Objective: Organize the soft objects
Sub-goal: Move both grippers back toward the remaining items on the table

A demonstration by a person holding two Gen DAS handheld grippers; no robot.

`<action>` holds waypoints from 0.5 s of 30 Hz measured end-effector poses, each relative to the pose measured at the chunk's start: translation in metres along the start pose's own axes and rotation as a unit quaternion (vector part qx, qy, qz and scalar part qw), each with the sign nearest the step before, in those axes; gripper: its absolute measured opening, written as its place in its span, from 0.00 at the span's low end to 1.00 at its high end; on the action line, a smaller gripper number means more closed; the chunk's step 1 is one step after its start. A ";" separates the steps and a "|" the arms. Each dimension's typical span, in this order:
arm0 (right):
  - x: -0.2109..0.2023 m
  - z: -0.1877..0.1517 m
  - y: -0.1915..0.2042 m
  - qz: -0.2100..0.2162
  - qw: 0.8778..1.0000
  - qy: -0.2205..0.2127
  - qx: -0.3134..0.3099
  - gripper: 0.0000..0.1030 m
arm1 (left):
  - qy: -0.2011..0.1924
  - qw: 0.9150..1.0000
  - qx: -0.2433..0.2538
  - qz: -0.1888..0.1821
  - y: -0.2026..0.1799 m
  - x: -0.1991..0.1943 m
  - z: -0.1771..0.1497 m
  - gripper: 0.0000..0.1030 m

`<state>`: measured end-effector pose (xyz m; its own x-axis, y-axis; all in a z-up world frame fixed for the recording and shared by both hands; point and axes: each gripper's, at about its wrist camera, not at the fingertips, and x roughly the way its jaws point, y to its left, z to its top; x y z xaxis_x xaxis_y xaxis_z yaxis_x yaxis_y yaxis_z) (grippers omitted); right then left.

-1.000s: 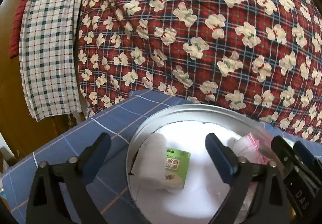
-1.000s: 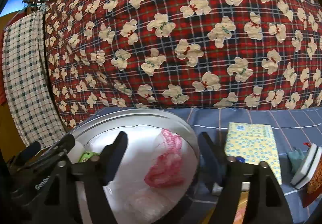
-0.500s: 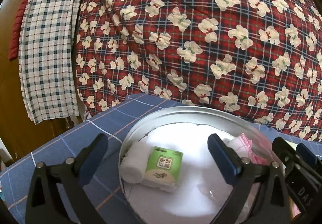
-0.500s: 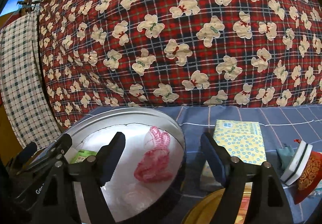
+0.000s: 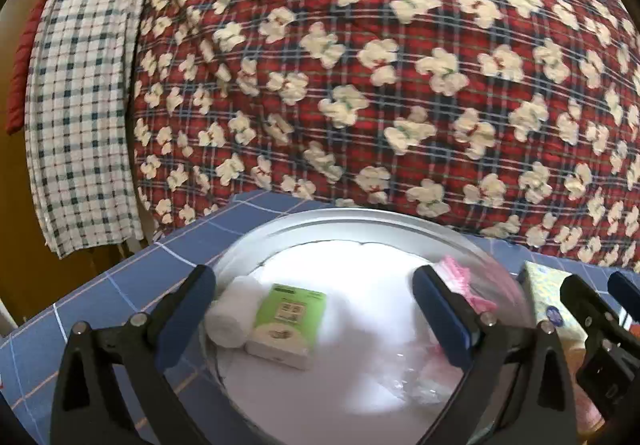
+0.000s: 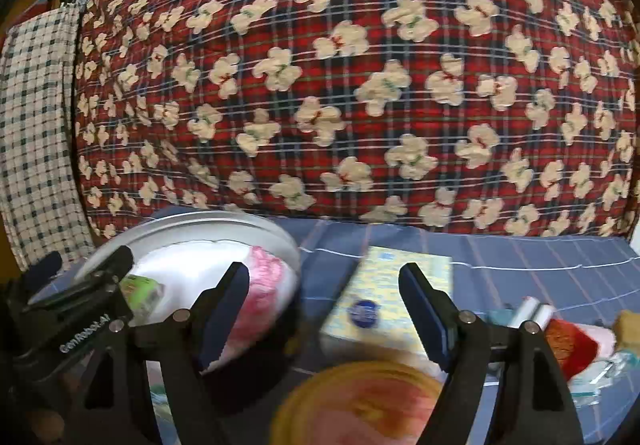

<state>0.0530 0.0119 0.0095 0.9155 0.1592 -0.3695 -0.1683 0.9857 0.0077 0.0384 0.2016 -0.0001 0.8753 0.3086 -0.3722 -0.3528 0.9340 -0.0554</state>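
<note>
Already the basin (image 5: pixel 360 217) holds a tissue pack (image 5: pixel 288 319); tissue box (image 6: pixel 394 301) waits outside, left claw (image 5: pixel 316 309) and right claw (image 6: pixel 324 305) apart, empty.

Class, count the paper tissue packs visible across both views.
2: a green-topped white tissue pack inside the round metal basin, and a yellow patterned tissue pack on the blue cloth beside it. Others may be hidden.

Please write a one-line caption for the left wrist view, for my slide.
Open left gripper over a round metal basin holding a green-labelled tissue pack and white cloth roll.
</note>
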 end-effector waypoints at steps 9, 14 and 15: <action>-0.006 -0.005 -0.048 -0.034 0.999 0.011 0.026 0.77 | 0.000 0.999 0.034 -0.034 -0.036 -0.021 -0.012 0.97; -0.010 -0.008 -0.067 -0.050 0.998 0.014 0.021 0.77 | 0.004 0.997 0.041 -0.062 -0.056 -0.033 -0.018 0.97; -0.012 -0.008 -0.072 -0.053 0.998 0.013 0.020 0.77 | 0.004 0.997 0.042 -0.066 -0.060 -0.036 -0.019 0.97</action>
<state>0.0513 -0.0612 0.0057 0.9172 0.0533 -0.3949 -0.0562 0.9984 0.0042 0.0220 0.1315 -0.0014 0.9093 0.1804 -0.3750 -0.2050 0.9784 -0.0266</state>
